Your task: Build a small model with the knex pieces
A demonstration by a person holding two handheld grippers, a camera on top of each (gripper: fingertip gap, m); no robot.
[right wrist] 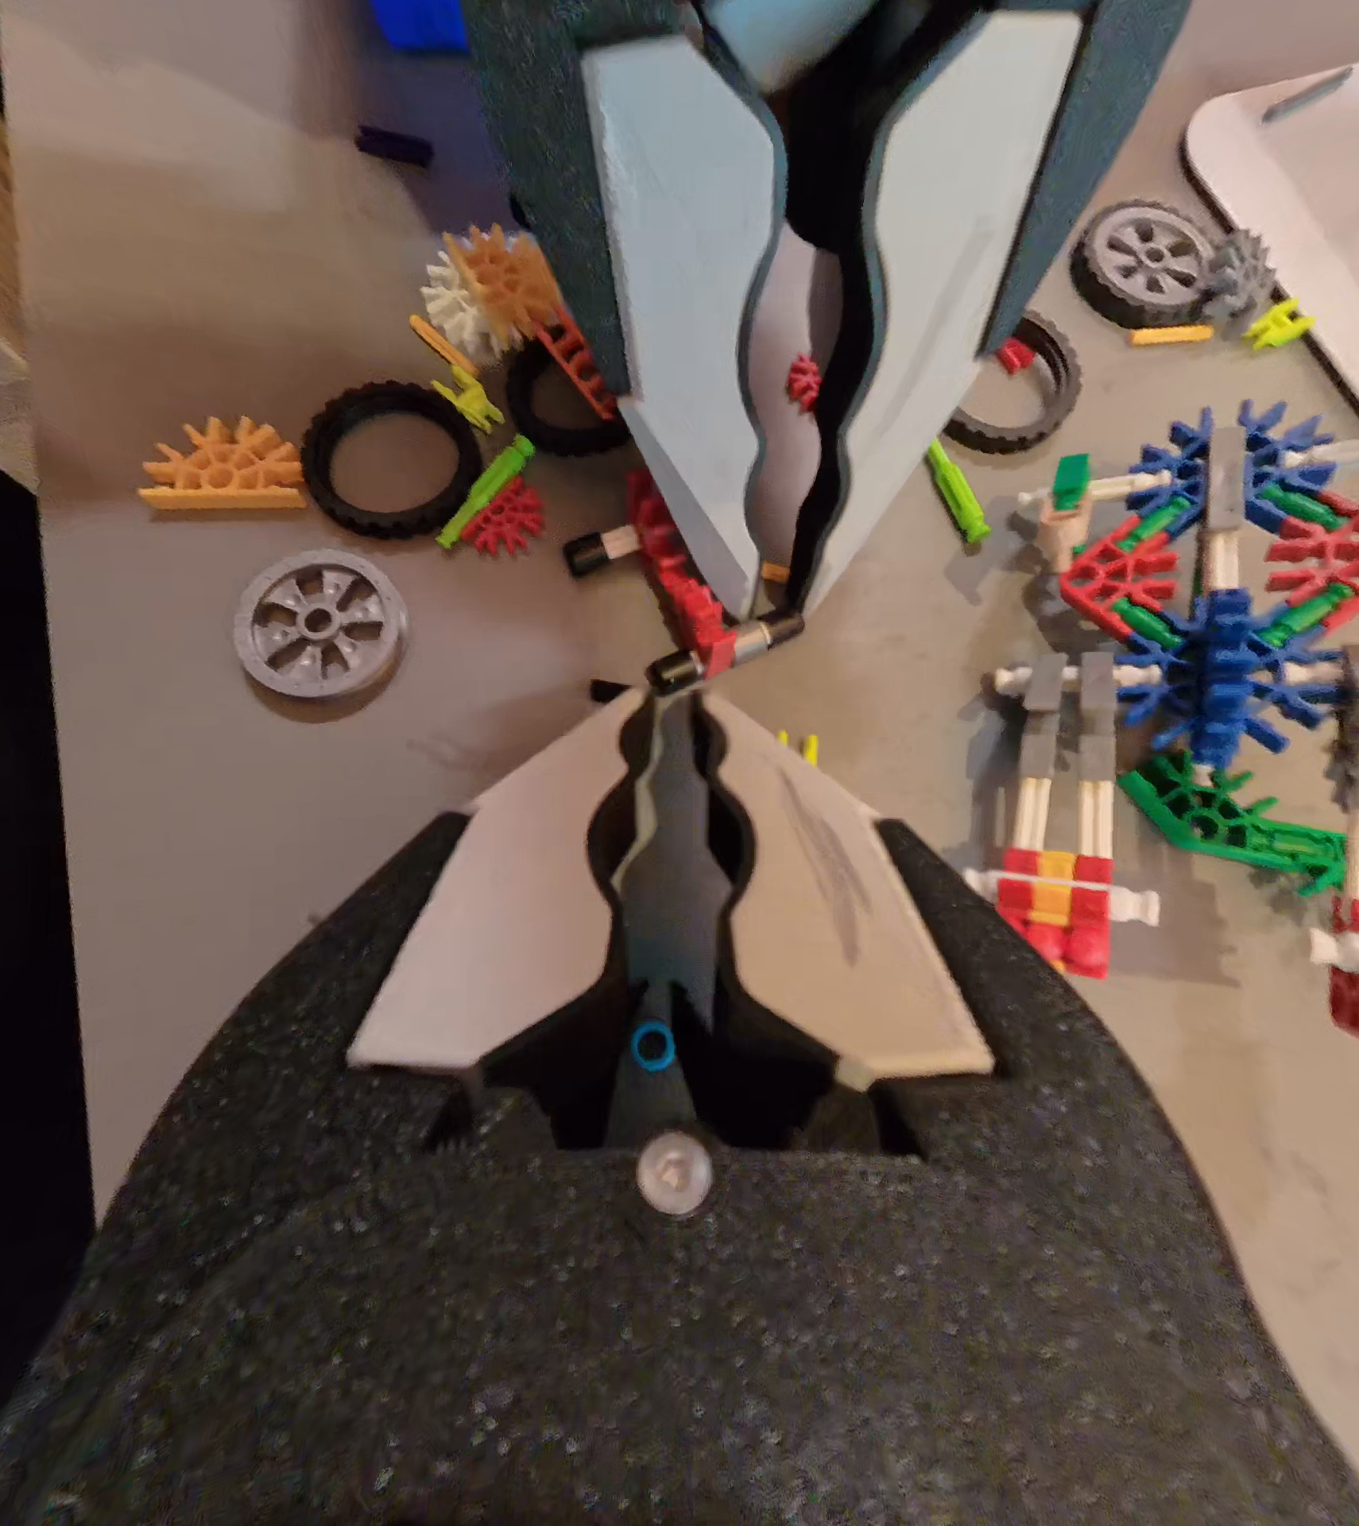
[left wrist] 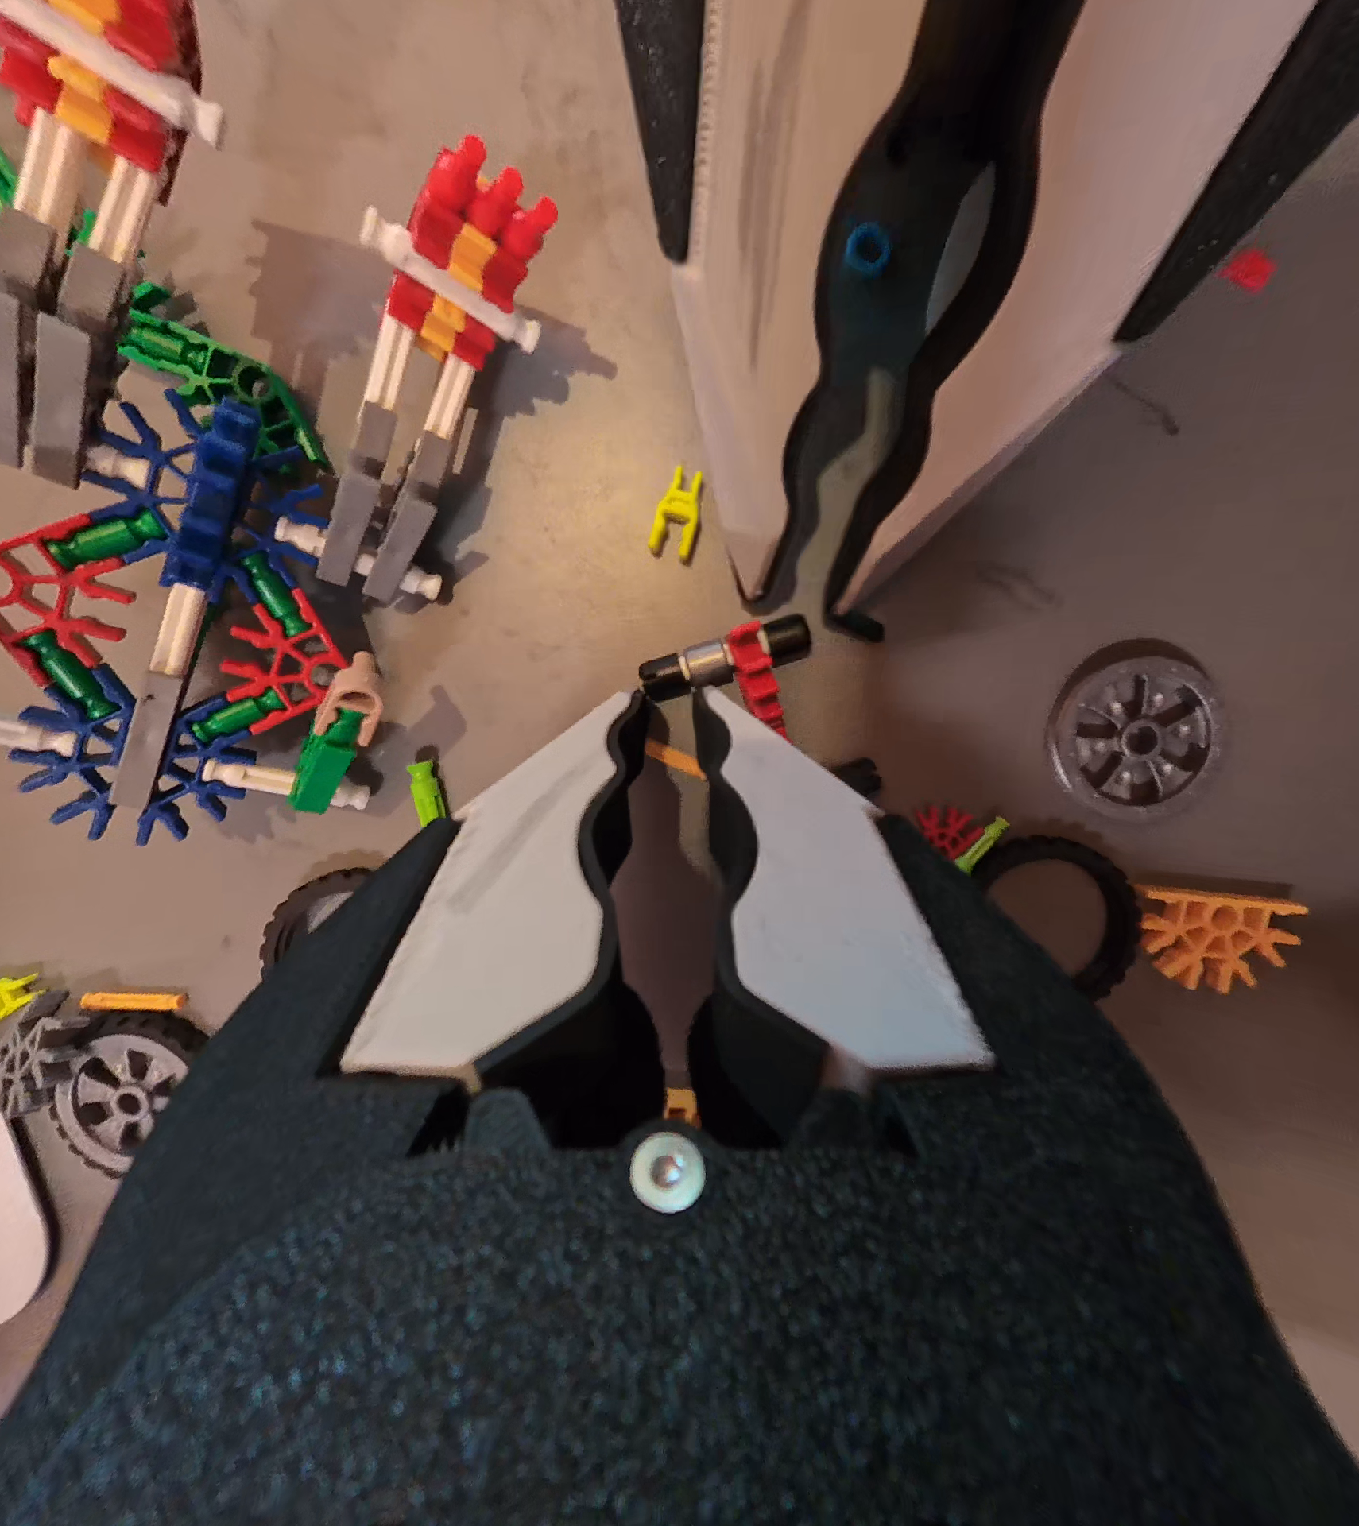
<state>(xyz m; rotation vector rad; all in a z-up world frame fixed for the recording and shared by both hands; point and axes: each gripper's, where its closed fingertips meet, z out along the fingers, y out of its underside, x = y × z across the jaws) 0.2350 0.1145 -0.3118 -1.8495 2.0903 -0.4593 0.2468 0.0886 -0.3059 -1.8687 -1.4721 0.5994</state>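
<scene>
A short rod [left wrist: 709, 661] with black ends and a silver sleeve carries a red toothed connector strip [left wrist: 755, 681]. My left gripper [left wrist: 668, 702] is nearly closed, its tips pinching one black end. My right gripper [left wrist: 816, 607] comes in from the top, tips at the other black end. In the right wrist view the rod [right wrist: 750, 640] lies between my right gripper [right wrist: 672, 702] below and the left gripper [right wrist: 771, 599] above, and the red strip [right wrist: 664, 553] runs under the left gripper. A small orange rod [left wrist: 676, 760] shows through the left jaws' gap. A blue ring [right wrist: 651, 1044] sits deep between the right fingers.
A blue, red and green rod model [left wrist: 205, 528] and red-and-yellow block towers [left wrist: 461, 272] lie on the left of the left wrist view. A grey wheel hub [left wrist: 1139, 735], a black tyre [left wrist: 1072, 908] and an orange fan connector [left wrist: 1221, 933] lie on its right. A white tray [right wrist: 1320, 165] stands at the table's corner. My two grippers' fingertips are within a few centimetres of each other. About 8 cm separates my right fingertips from the grey wheel hub [left wrist: 1139, 735]. It turns up in the right wrist view [right wrist: 328, 631] as well.
</scene>
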